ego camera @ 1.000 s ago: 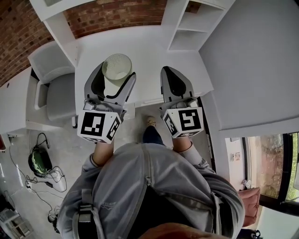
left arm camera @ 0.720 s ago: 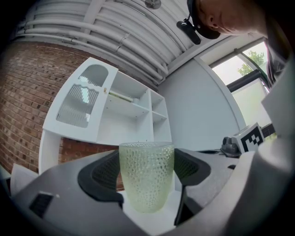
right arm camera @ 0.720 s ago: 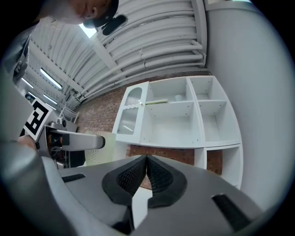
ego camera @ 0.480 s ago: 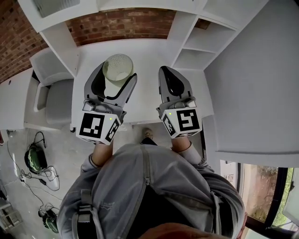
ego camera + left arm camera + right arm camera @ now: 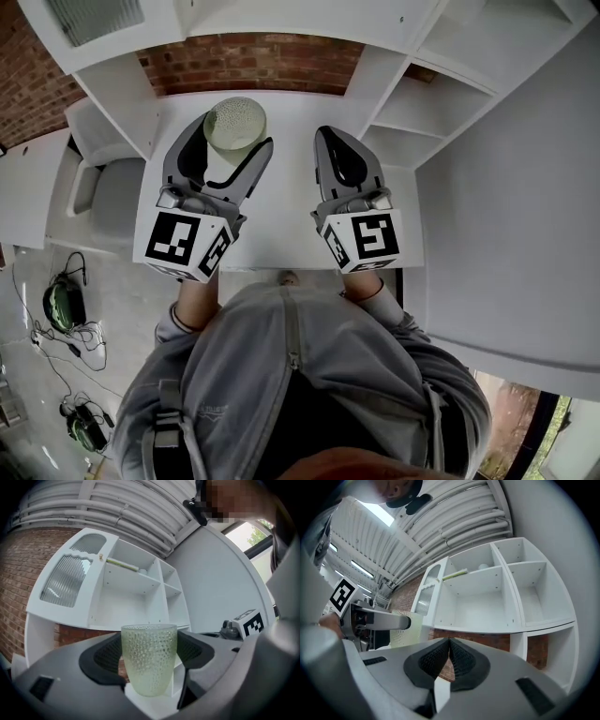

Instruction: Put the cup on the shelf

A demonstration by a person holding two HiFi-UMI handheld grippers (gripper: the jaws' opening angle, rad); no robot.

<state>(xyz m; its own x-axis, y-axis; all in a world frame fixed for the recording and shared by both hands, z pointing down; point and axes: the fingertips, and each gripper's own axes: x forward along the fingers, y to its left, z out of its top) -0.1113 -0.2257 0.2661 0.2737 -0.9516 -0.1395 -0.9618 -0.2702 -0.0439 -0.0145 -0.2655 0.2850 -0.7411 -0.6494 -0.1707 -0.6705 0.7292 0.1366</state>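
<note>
**Desk:** What does the left gripper (image 5: pixel 234 136) hold?

**Photographer:** A pale green, dimpled cup (image 5: pixel 149 658). It stands upright with its mouth up, clamped at both sides between the gripper's dark ribbed pads (image 5: pixel 105 657). The jaws are spread to the cup's width and press on its wall.

**Desk:** And where is the cup in the room?

**Photographer:** Over the white desk (image 5: pixel 291 202), toward its far edge and close to the brick wall (image 5: pixel 253 61). From the head view I cannot tell whether its base touches the desktop. It is not in any compartment of the shelf.

**Desk:** The shelf?

**Photographer:** A white unit (image 5: pixel 487 597) divided into open compartments, standing at the back and right of the desk. In the left gripper view it rises beyond the cup's rim. A cabinet door with ribbed glass (image 5: pixel 65 581) hangs at its left side.

**Desk:** The right gripper (image 5: pixel 333 141)?

**Photographer:** Pressed together, pad against pad, with nothing between them. It is level with the left one, just beside it over the desk, and does not touch the cup.

**Desk:** Anything else for the caption?

**Photographer:** The person wears a grey zipped top (image 5: pixel 291 375) and stands at the desk's near edge. A marker cube (image 5: pixel 183 246) sits at the rear of each tool. A light grey chair (image 5: pixel 98 183) stands to the desk's left.
</note>
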